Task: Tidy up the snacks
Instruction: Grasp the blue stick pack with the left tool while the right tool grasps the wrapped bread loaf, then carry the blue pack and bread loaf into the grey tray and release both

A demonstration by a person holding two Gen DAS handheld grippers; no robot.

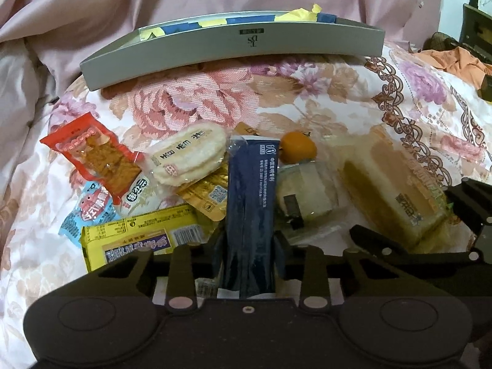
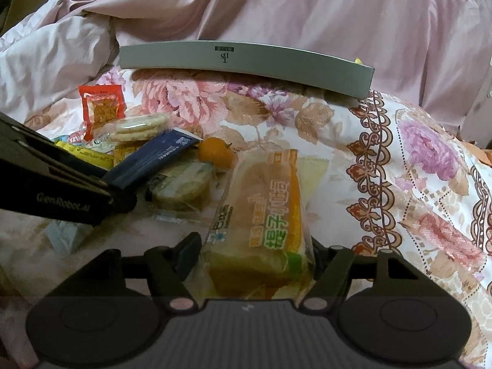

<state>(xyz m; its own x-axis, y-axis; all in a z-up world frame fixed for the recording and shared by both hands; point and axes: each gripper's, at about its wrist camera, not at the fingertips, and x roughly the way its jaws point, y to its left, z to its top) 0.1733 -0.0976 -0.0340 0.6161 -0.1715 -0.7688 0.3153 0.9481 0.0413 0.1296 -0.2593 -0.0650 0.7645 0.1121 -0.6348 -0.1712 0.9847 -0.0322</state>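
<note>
Tray point(image 1: 215, 49) sits upper centre, beyond both; left gripper point(image 1: 249, 246) clamps blue packet point(image 1: 250, 203), right gripper point(image 2: 255, 261) pinches cake point(image 2: 264, 212).

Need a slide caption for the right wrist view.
Right gripper closed on a wrapped cake; left gripper holds a blue packet near the gray tray.

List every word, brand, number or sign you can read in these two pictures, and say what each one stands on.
"GenRobot.AI": on the side of the black left gripper.
"DS" monogram, upside down: on the front wall of the grey cardboard tray.
Large green Chinese characters: on the clear-wrapped yellow cake held in the right gripper; not legible enough to quote.
Small white print on the dark blue packet: too small to read.
</note>
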